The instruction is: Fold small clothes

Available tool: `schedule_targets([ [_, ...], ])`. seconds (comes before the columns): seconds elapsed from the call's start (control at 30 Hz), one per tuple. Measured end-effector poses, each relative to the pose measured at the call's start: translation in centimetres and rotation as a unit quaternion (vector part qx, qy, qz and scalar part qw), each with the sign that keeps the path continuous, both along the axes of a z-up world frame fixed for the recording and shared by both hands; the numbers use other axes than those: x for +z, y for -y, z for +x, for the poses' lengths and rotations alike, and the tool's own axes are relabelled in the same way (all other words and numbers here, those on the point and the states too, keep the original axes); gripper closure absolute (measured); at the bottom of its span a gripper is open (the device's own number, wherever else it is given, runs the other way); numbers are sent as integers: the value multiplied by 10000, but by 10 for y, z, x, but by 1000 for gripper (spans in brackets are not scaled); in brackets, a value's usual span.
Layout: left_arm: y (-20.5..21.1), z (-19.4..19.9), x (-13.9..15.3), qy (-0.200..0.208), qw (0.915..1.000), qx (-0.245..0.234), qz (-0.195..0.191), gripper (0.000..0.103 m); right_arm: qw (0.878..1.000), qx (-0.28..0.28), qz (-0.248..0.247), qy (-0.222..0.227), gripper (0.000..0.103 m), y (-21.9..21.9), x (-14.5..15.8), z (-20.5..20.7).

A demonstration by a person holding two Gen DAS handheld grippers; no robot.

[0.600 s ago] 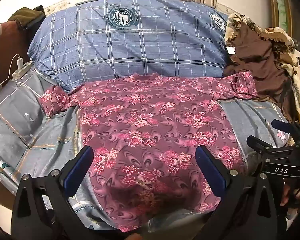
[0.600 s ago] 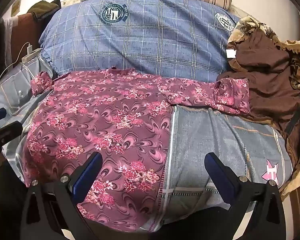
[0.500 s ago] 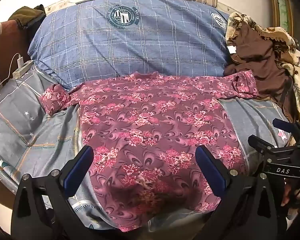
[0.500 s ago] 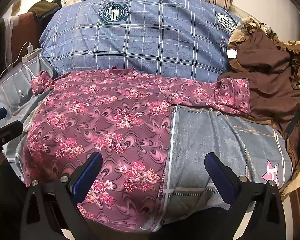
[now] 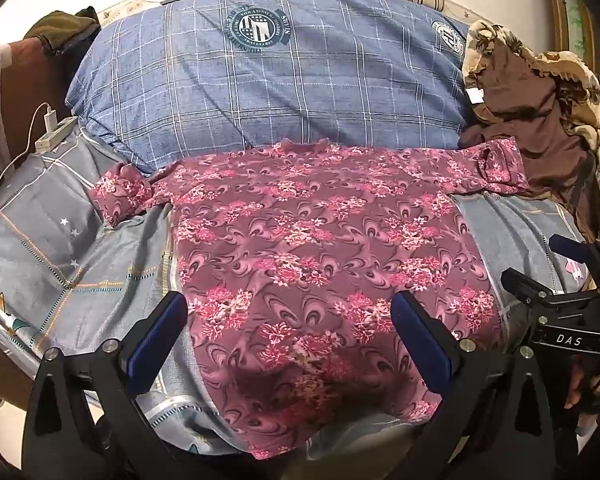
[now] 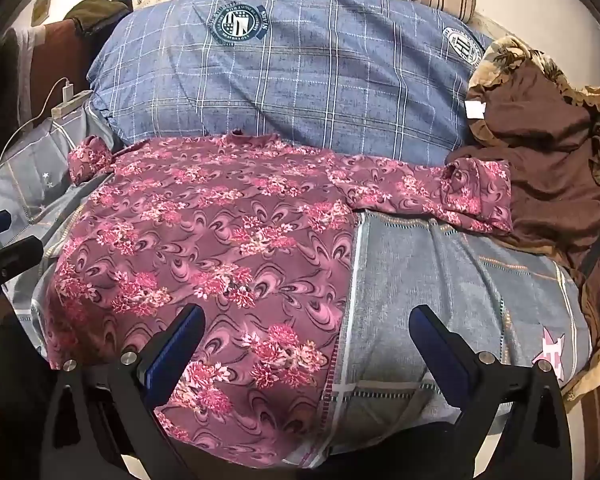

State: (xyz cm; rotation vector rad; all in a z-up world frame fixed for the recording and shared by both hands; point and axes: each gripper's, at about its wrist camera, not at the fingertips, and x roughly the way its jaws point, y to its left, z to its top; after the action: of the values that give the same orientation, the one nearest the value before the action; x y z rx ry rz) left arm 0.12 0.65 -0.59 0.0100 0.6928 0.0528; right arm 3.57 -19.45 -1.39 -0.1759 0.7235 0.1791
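A maroon long-sleeved shirt with pink flowers point(image 5: 316, 248) lies spread flat on the bed, collar toward the pillow, hem hanging over the near edge. It also shows in the right wrist view point(image 6: 220, 248). Its left sleeve point(image 5: 120, 196) is bunched; its right sleeve point(image 6: 460, 196) stretches toward a brown garment. My left gripper point(image 5: 288, 320) is open and empty above the shirt's lower part. My right gripper point(image 6: 306, 334) is open and empty over the shirt's right lower edge and the sheet. It shows at the right in the left wrist view point(image 5: 556, 280).
A big blue plaid pillow point(image 5: 268, 80) lies behind the shirt. A brown garment heap point(image 6: 540, 152) sits at the right. A white power strip with a cable point(image 5: 56, 132) lies at the left. The grey patterned sheet point(image 6: 440, 280) covers the bed.
Both grippers have hardly moved; the views shift very slightly. The shirt lies as before.
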Motion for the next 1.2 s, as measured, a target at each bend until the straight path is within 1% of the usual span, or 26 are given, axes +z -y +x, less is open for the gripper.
schedule_targets([
  [0.23, -2, 2, 0, -13, 10000, 7, 29, 0, 10000, -10, 16, 44, 0, 3, 2, 0],
  [0.6, -17, 6, 8, 49, 9998, 169, -125, 0, 10000, -28, 60, 62, 0, 5, 3, 2],
  [0.83, -20, 14, 5, -65, 9995, 190, -238, 0, 9999, -34, 14, 104, 0, 7, 2, 0],
  [1.2, -18, 21, -2, -220, 9993, 189, -243, 0, 10000, -51, 57, 50, 0, 11, 1, 4],
])
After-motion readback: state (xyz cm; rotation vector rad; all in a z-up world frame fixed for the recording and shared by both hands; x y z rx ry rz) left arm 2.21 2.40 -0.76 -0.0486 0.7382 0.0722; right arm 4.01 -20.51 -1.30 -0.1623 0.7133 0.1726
